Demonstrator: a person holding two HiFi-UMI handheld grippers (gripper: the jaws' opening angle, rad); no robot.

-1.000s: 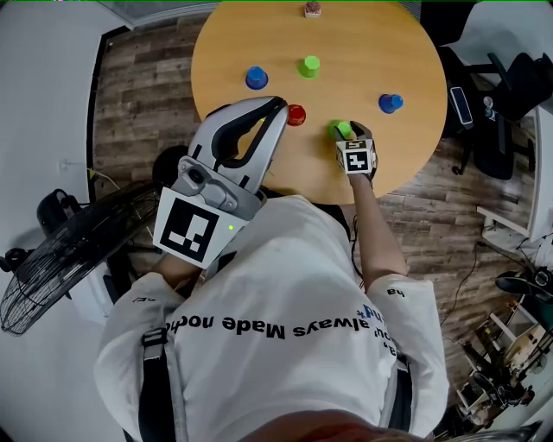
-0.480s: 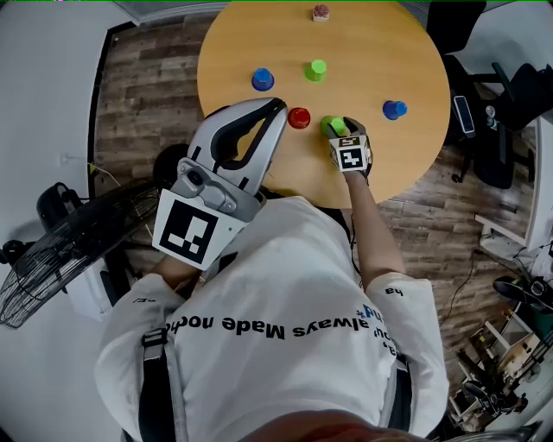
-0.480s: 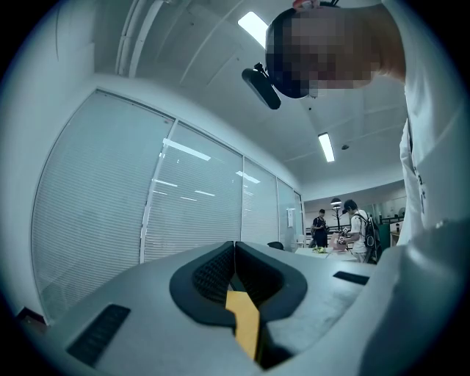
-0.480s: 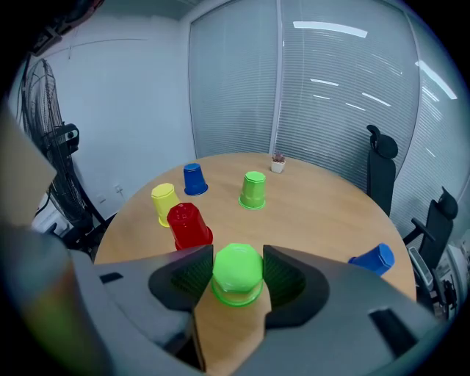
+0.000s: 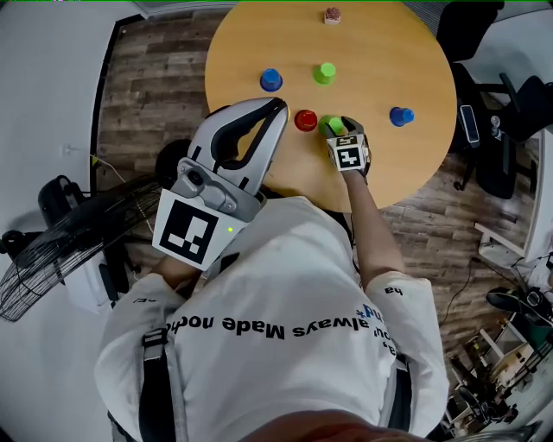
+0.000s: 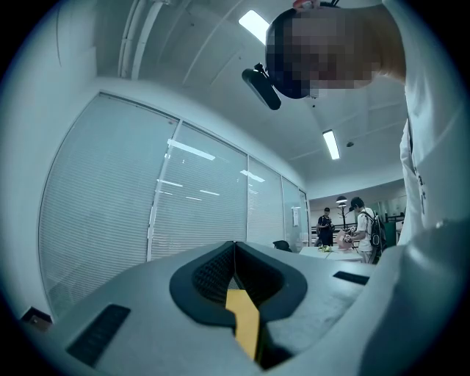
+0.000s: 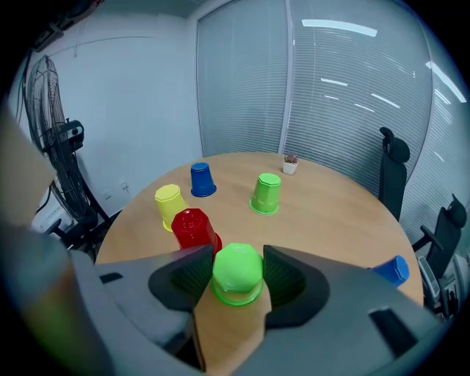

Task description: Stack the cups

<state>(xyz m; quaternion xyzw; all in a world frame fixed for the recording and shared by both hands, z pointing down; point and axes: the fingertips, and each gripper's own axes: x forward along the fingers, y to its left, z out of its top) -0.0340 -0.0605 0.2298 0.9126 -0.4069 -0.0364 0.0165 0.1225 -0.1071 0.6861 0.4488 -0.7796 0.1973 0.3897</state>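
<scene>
My right gripper (image 5: 336, 129) is shut on an upside-down light green cup (image 7: 237, 272) and keeps it over the near part of the round wooden table (image 5: 380, 52), just right of a red cup (image 5: 306, 120). A yellow cup (image 7: 168, 203) stands behind the red cup (image 7: 192, 228); the left gripper hides it in the head view. Farther off stand a blue cup (image 5: 271, 80) and a second green cup (image 5: 325, 73), with another blue cup (image 5: 401, 116) at the right. My left gripper (image 5: 276, 105) is raised near my chest, off the table, shut and holding nothing.
A small potted plant (image 5: 333, 15) sits at the table's far edge. A floor fan (image 5: 60, 250) stands to the left of the table and dark office chairs (image 5: 501, 104) to the right. People stand far off in the left gripper view.
My right gripper has carried the green cup leftward, closing the gap to the red cup. The left gripper has kept its place.
</scene>
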